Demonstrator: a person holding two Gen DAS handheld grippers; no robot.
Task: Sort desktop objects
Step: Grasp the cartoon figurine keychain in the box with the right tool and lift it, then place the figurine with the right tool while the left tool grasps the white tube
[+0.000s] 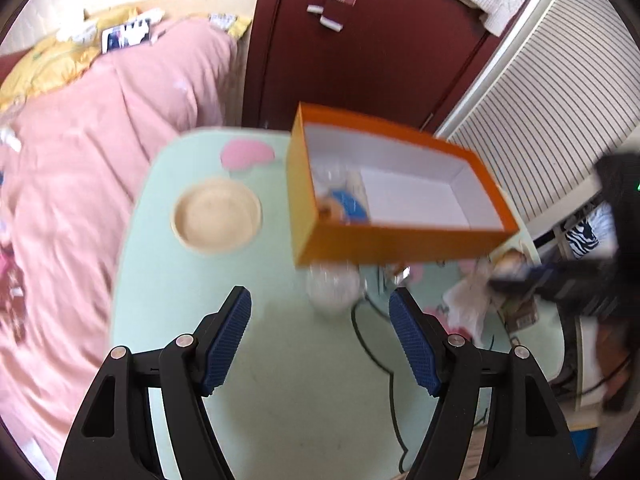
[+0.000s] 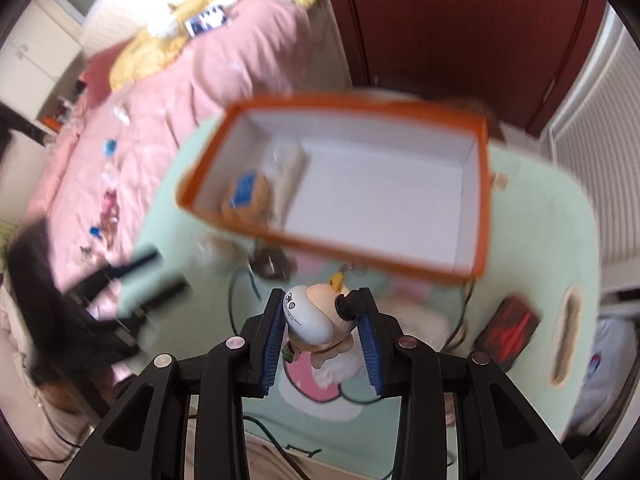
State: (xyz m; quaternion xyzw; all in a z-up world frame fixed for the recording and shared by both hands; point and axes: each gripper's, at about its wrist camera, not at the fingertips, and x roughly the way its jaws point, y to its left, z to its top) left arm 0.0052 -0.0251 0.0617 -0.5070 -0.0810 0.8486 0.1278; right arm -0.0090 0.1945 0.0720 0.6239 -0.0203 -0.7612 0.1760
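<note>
The right tool (image 2: 322, 312) pinches a small figurine (image 2: 316, 314) between its blue ribbed pads: the left pad lies flat on the smooth white rounded head, the right one bears near a dark knob on the figurine's side. It hangs clear above the pale green bench (image 2: 540, 216), just short of the near wall of the orange box (image 2: 482, 200). The box stands open with a white inside; a brown and blue soft-looking toy (image 2: 246, 196) lies in its left end and the rest of its floor is bare.

The left tool (image 1: 320, 312) is spread and holds nothing; it hangs over the bench with a blurred pale round object (image 1: 332, 286) ahead of it, too smeared to name, and a shallow wooden plate (image 1: 216, 214) further off to the left.

By its look the figurine is light, hard and glossy, probably hollow plastic. The domed head is a slippery place to clamp, since the pads meet a curve and could squeeze it out forward or let it twist. The small yellow piece on top and the thin limbs below look breakable, so the broad head, across its widest part, seems the safest hold. A low release into the bare right part of the box should spare it a knock
</note>
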